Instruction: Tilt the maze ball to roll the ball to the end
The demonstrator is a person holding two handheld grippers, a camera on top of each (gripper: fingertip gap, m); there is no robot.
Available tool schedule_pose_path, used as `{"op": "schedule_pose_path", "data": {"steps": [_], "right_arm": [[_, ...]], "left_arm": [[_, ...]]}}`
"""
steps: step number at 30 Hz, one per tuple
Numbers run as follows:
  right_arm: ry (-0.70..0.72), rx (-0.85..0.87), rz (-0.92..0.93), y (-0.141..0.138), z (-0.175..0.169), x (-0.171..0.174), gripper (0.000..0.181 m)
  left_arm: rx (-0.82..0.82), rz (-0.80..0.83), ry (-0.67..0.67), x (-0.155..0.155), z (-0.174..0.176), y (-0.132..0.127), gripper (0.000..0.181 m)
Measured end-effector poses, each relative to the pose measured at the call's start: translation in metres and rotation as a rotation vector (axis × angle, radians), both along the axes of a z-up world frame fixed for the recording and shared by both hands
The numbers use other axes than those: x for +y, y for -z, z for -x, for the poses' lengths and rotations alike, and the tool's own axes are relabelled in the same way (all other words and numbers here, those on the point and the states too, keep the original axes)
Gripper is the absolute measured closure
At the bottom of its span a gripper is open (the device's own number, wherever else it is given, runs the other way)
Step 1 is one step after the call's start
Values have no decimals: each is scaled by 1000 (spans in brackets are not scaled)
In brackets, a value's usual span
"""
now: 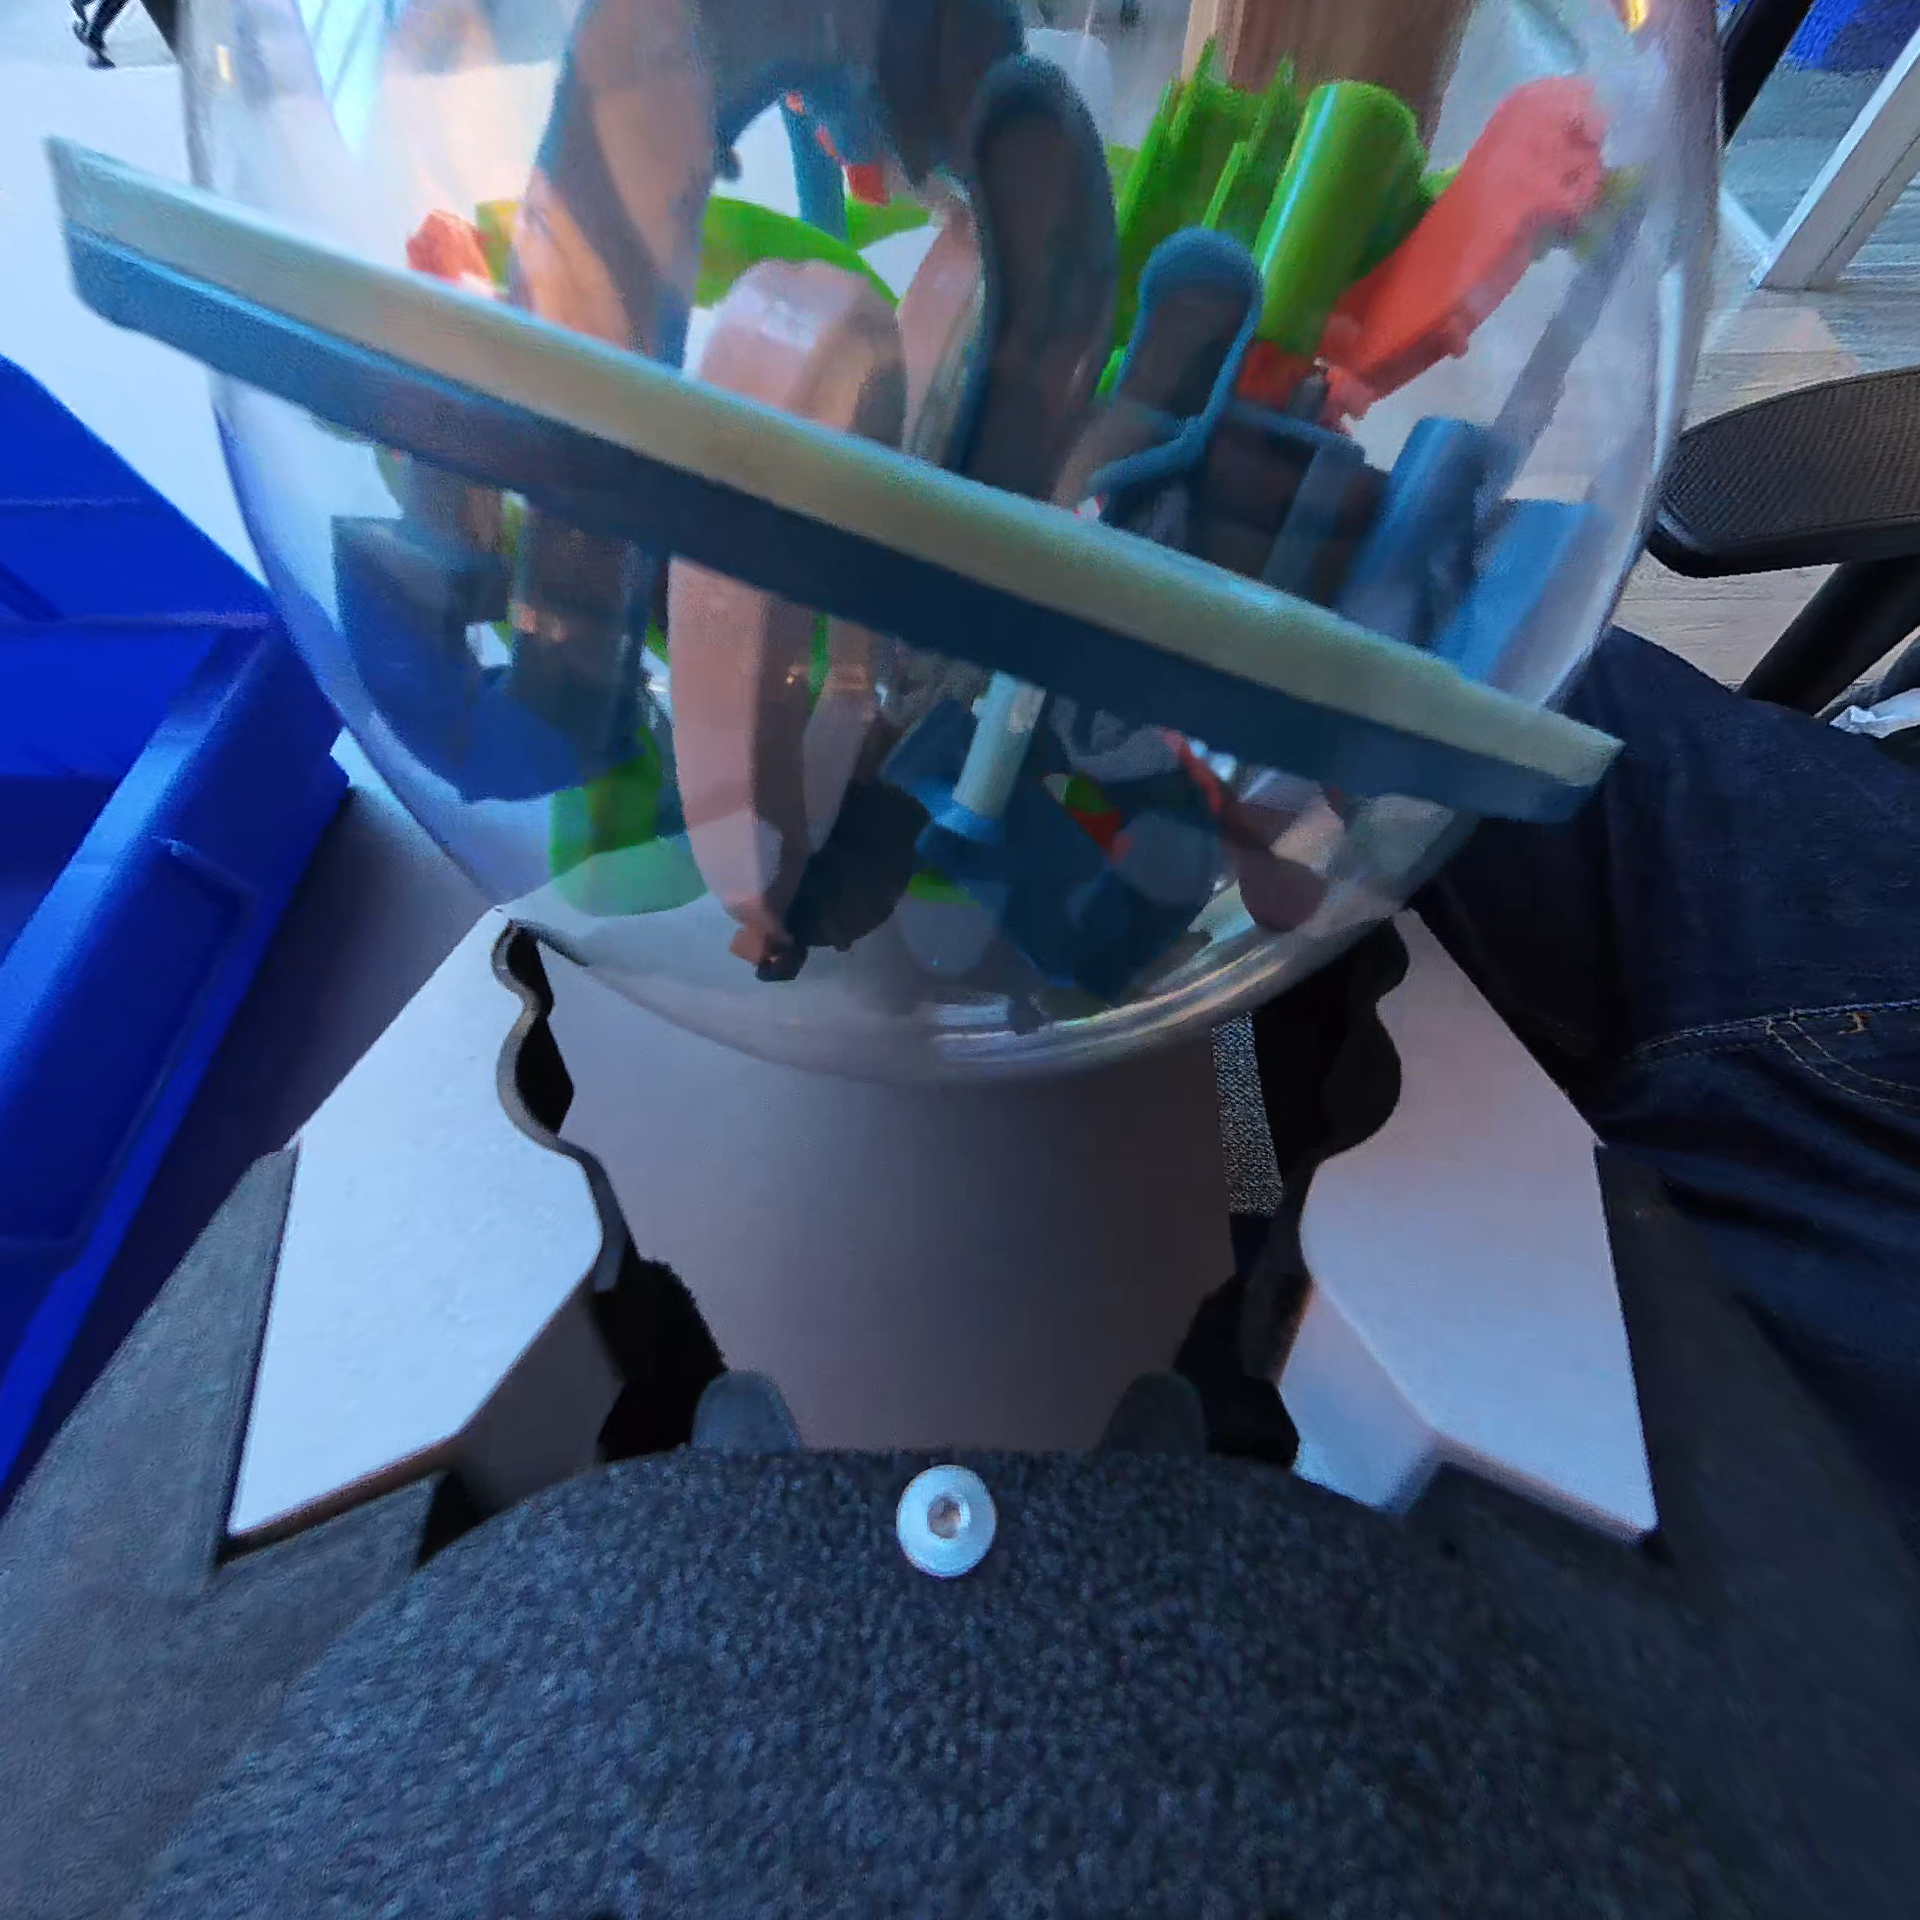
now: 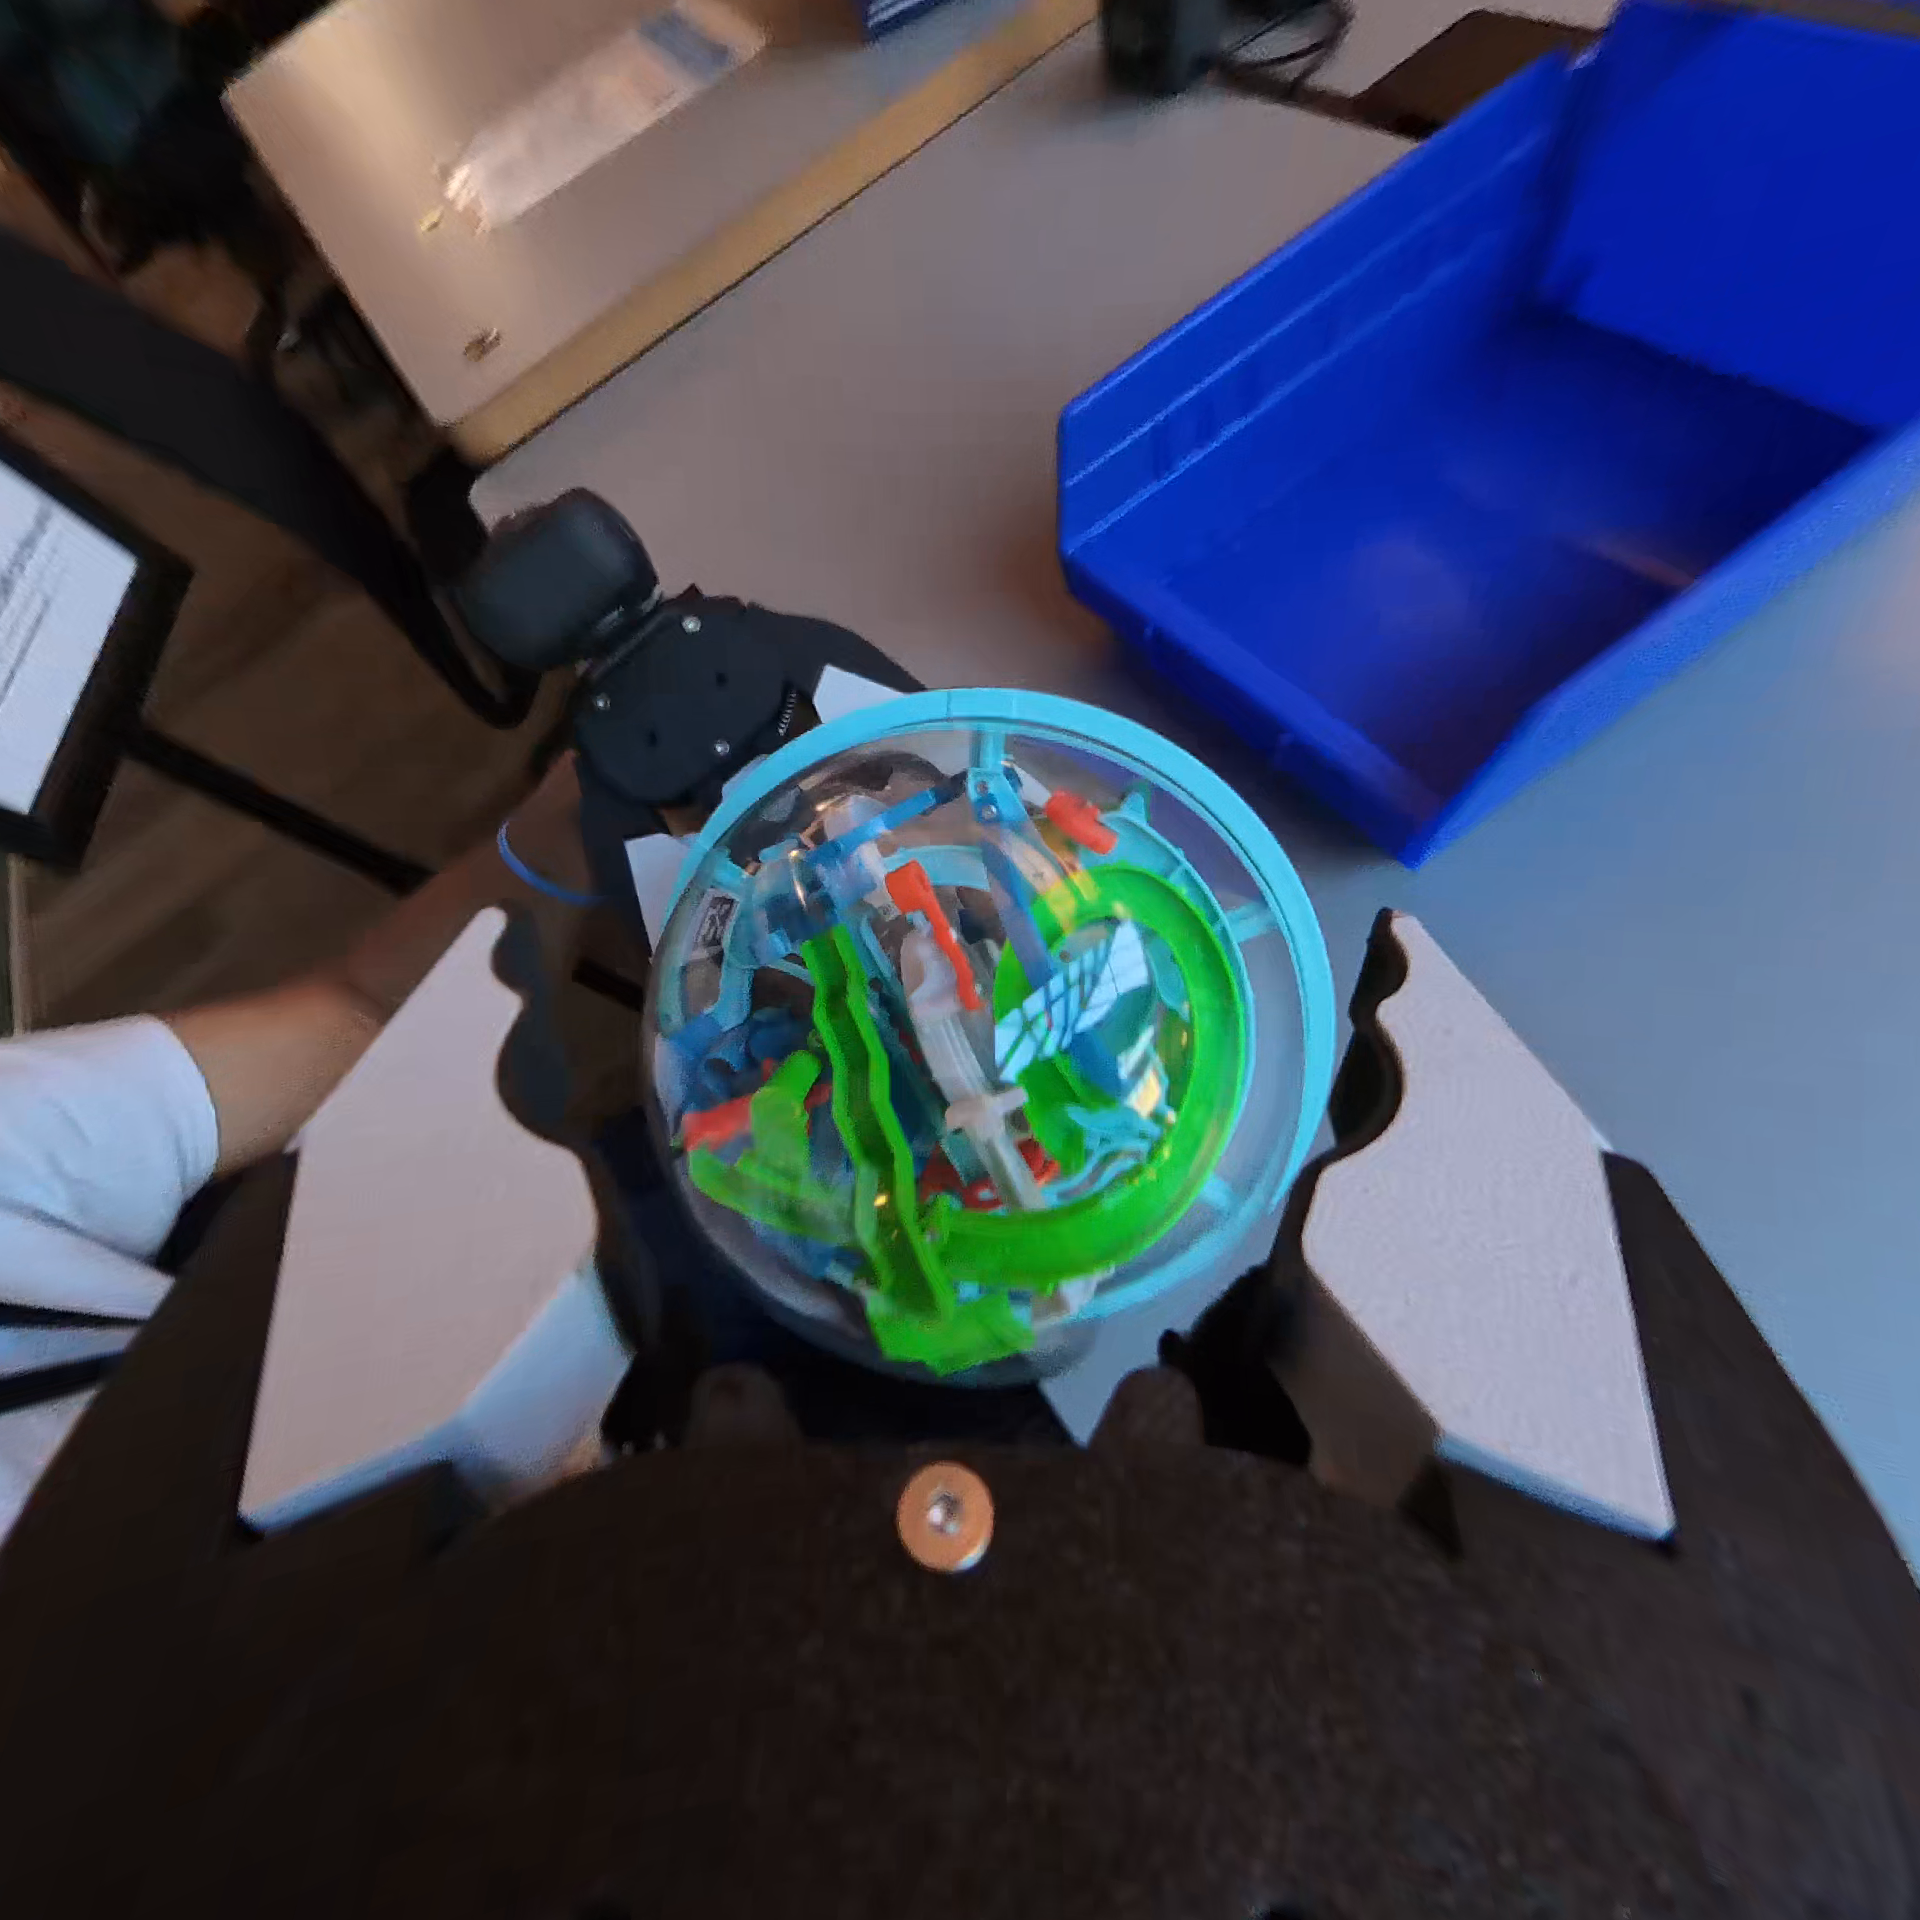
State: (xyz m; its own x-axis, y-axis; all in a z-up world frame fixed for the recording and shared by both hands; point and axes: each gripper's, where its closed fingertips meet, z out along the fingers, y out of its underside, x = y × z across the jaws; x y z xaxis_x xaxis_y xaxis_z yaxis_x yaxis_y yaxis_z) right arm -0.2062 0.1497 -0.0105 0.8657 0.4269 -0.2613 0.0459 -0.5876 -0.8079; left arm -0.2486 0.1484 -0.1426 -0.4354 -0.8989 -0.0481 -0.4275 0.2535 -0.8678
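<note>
The maze ball (image 2: 982, 1029), a clear sphere ringed by a light blue band and filled with green, blue and orange tracks, is held above the grey table (image 2: 1039, 312) between the two tools; in the right wrist view it is seen between the spread fingers of the right gripper (image 2: 940, 997), whose jaws stand wide on either side of the sphere, and whether the pads press the shell cannot be told from this angle; the left gripper (image 2: 665, 717) is seen beyond the ball in that same view, its black body just behind the sphere on its far left side; in the left wrist view the maze ball (image 1: 935, 520) fills the upper frame, its band (image 1: 831, 488) crossing it on a slant from upper left to lower right, and the left gripper (image 1: 951, 997) is set wide with the bottom of the sphere lying between its fingertips; contact there cannot be told for certain either; the small ball inside cannot be picked out among the blurred tracks; a blue bin (image 2: 1507, 436) is seen on the table to the right of the sphere, apart from it; a denim-clad leg (image 1: 1714, 935) is seen at the right of the left wrist view, and a white sleeve (image 2: 94, 1143) at the left edge of the right one
</note>
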Motion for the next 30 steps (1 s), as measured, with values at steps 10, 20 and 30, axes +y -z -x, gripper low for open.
{"op": "schedule_pose_path", "data": {"steps": [10,20,30], "right_arm": [[119,-90,241,63,6,-18,26],[-231,-180,176,71,3,-20,26],[-423,-325,87,72,24,9,27]], "left_arm": [[11,-21,-12,-4,0,5,29],[29,66,22,10,20,3,24],[81,94,-1,20,34,12,23]]}}
